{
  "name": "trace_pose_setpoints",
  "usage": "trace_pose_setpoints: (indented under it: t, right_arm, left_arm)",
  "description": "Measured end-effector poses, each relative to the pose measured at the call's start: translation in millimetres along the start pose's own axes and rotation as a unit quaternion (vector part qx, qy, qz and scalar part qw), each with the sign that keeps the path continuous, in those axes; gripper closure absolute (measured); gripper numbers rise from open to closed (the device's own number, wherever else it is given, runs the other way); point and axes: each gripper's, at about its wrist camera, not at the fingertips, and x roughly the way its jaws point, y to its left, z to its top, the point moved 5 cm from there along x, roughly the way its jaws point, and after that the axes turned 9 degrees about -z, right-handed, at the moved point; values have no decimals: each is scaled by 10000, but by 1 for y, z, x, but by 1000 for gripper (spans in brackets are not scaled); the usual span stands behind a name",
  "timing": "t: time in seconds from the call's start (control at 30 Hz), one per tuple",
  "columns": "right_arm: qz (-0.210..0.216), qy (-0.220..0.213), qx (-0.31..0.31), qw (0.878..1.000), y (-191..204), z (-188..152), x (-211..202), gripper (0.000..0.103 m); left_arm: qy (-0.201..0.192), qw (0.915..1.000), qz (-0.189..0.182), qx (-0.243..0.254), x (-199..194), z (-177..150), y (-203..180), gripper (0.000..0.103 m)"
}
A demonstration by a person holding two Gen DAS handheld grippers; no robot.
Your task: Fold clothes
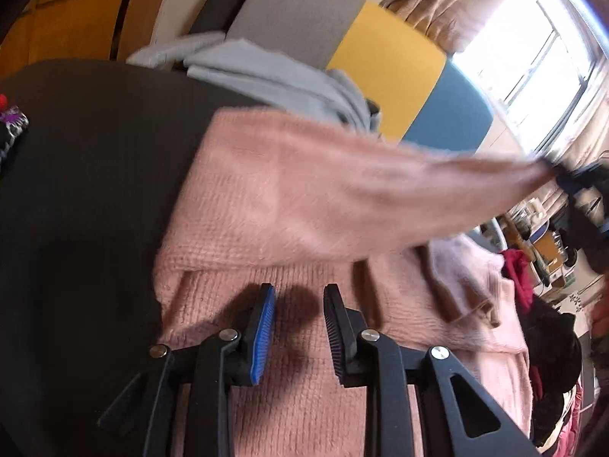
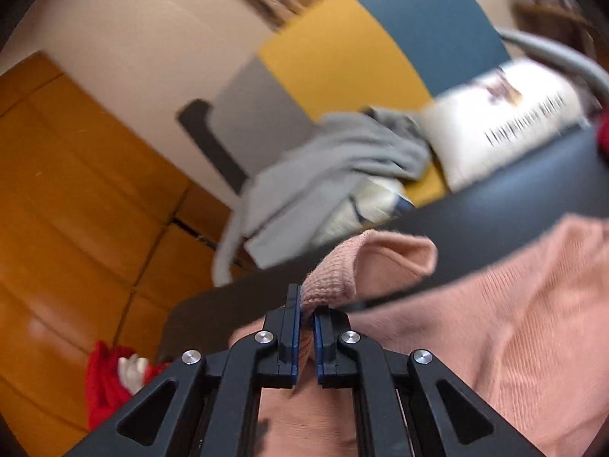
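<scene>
Your right gripper (image 2: 307, 318) is clamped on the cuff of the pink sweater (image 1: 289, 205), which lies spread on the dark surface (image 1: 87, 175) — carry that sleeve (image 1: 380, 186) flat across the body. Your left gripper (image 1: 298, 327) hovers parted and empty over the near hem — press there so nothing drags.

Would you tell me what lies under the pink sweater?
The pink sweater lies on a dark surface, visible around its edges. Whatever is directly beneath the sweater is covered.
</scene>
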Motion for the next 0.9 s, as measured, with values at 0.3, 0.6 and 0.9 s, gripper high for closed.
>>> trace_pose_setpoints:
  t: [0.3,0.6,0.9]
  right_arm:
    - [358,-569,-362,9971,27,31,-63,97]
    - [-463,-280,301,9981,-99,-14,-72,97]
    - [-538,342,1177,9910,-193,-93,-54,97]
  left_arm:
    - [-202,9996,-26,-213,-3,3,15,77]
    - [-298,9992,-97,-244,-12,-13,12,77]
    - [-232,9997,-16,-54,-8,-18,5,77]
